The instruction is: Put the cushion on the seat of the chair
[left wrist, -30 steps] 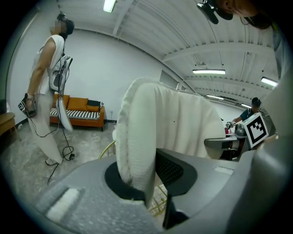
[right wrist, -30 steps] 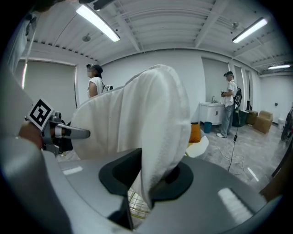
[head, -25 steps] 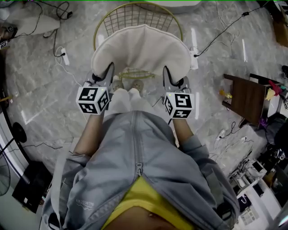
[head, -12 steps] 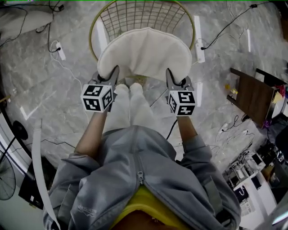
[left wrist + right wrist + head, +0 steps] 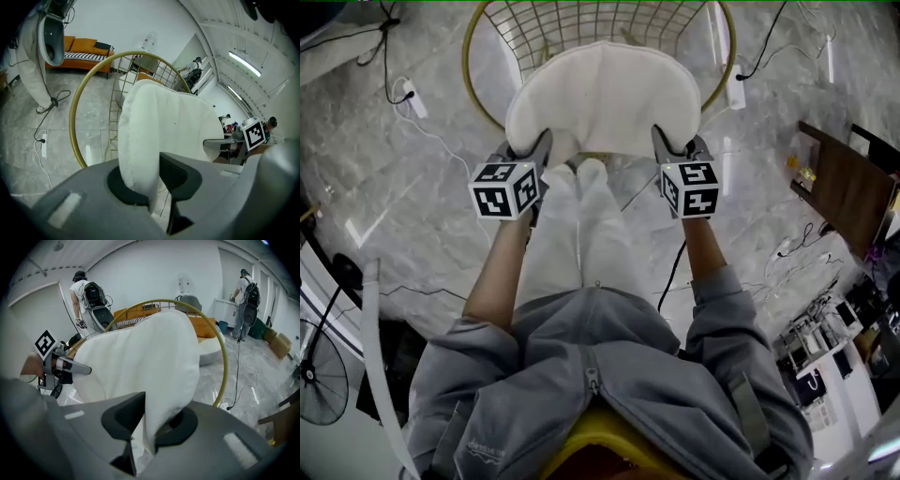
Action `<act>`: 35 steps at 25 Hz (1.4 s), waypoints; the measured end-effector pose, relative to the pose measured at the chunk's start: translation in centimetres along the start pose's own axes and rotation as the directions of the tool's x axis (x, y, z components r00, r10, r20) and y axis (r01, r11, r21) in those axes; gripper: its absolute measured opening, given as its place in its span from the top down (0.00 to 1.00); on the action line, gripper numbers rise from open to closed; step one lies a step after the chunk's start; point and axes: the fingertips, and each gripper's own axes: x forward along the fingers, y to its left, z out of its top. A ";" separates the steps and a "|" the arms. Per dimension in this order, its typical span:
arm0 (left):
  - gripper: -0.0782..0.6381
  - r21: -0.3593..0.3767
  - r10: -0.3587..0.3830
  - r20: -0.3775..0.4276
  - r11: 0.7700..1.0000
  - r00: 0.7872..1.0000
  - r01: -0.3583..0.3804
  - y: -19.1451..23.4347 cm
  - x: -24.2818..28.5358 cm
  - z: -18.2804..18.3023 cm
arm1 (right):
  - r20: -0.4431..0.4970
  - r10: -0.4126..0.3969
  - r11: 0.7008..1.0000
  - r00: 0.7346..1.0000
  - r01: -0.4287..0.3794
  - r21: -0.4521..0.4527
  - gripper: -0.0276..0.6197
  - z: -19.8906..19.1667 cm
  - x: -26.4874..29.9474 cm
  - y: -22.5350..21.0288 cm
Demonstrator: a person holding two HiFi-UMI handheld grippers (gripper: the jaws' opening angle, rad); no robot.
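Head view, looking steeply down: nearest is the person's grey jacket (image 5: 609,375), then the white trousers (image 5: 572,234). Just past them, the left gripper (image 5: 541,150) has its jaws closed on the near left edge of the white cushion (image 5: 605,98). The right gripper (image 5: 664,147) pinches the near right edge the same way.

In the left gripper view, the left gripper (image 5: 146,178) squeezes the plush rim between its dark pads (image 5: 176,172). The jaws are only a little apart, and the fabric fills the gap. The right gripper view shows the right gripper (image 5: 151,425) likewise nipped onto a fold of the cushion's edge.

The cushion hangs between the two grippers, spread over the front of the chair (image 5: 581,23). The chair's gold hoop and wire-grid back show beyond it. Whether the cushion touches the seat cannot be told.

Around the chair lies a grey marble floor (image 5: 403,216), with a white power strip (image 5: 411,97) at the left. Farther off, the left gripper view shows an orange sofa (image 5: 86,52) against the wall. The right gripper view shows a person with a backpack (image 5: 89,298).
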 end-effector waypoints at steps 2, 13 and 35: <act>0.79 -0.013 0.001 -0.023 1.000 1.000 -0.002 1.0 0.9 -0.6 | -0.028 0.016 1.000 0.999 -0.015 0.013 0.85 -0.7 1.4 -0.1; 0.79 -0.085 -0.021 -0.143 0.996 0.990 0.009 3.4 6.2 -2.4 | -0.181 0.006 0.999 0.983 0.001 0.037 0.84 -2.6 7.5 -2.6; 0.45 0.134 0.204 -0.148 0.974 0.968 -0.185 7.8 10.5 0.2 | -0.300 -0.199 0.974 0.933 0.222 0.043 0.58 -5.5 11.9 -8.5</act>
